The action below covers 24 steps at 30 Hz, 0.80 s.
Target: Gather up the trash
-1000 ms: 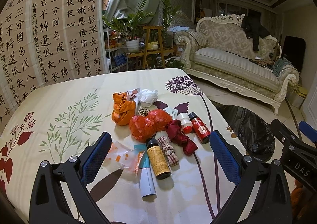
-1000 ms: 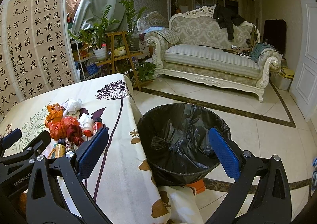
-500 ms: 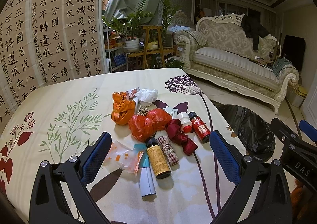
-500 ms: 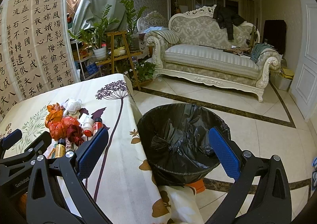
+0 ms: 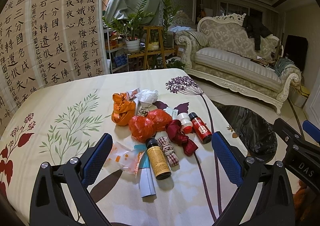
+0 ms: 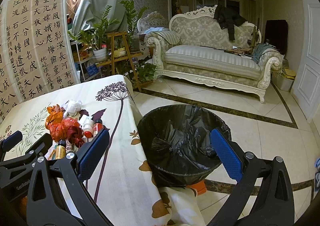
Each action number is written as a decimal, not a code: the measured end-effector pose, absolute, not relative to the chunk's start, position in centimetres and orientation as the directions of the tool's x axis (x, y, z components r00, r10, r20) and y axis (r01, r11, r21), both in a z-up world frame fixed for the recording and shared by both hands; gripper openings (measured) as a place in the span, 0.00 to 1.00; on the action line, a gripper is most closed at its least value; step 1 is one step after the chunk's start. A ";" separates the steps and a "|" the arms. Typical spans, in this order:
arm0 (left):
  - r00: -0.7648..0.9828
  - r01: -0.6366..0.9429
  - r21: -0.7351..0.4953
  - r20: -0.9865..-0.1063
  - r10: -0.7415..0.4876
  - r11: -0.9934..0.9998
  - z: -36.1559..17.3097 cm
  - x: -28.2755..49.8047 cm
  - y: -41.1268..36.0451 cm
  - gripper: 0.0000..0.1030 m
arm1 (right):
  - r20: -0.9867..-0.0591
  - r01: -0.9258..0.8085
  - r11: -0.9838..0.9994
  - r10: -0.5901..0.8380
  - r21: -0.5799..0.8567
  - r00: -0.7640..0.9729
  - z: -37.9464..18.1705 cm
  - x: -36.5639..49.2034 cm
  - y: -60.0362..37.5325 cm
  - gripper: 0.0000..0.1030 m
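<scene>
My left wrist view looks down close over the floral-clothed worktop (image 5: 60, 105); my right wrist view sits further right, facing the black-lined round bin (image 6: 180, 140). Both share the cream carved sofa (image 5: 240, 61).

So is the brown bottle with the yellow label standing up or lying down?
Lying down. The brown bottle lies on its side on the tablecloth, black cap pointing away from the left gripper, beside the checked cloth roll.

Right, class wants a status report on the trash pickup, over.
Left gripper open, empty, above trash pile. Right gripper open, empty, over lined bin. Nothing binned yet. Path clear.
</scene>
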<state>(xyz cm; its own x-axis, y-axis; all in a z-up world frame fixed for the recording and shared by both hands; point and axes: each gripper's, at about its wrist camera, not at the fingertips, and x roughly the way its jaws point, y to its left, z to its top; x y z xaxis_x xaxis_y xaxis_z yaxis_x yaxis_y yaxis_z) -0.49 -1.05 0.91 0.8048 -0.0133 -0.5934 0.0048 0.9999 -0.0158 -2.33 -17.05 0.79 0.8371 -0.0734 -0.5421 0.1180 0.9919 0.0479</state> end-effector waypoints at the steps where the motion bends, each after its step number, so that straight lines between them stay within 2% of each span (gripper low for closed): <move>1: 0.804 0.004 -0.016 -0.594 -0.013 1.000 0.9 -0.5 -1.0 0.94 | -0.542 0.118 0.992 -0.073 0.048 0.837 0.8 -2.3 -17.1 0.96; 24: 0.807 0.021 -0.016 -0.591 -0.026 1.000 1.0 -0.6 -1.6 0.94 | -0.547 0.130 0.990 -0.081 0.052 0.834 1.2 -2.5 -17.3 0.96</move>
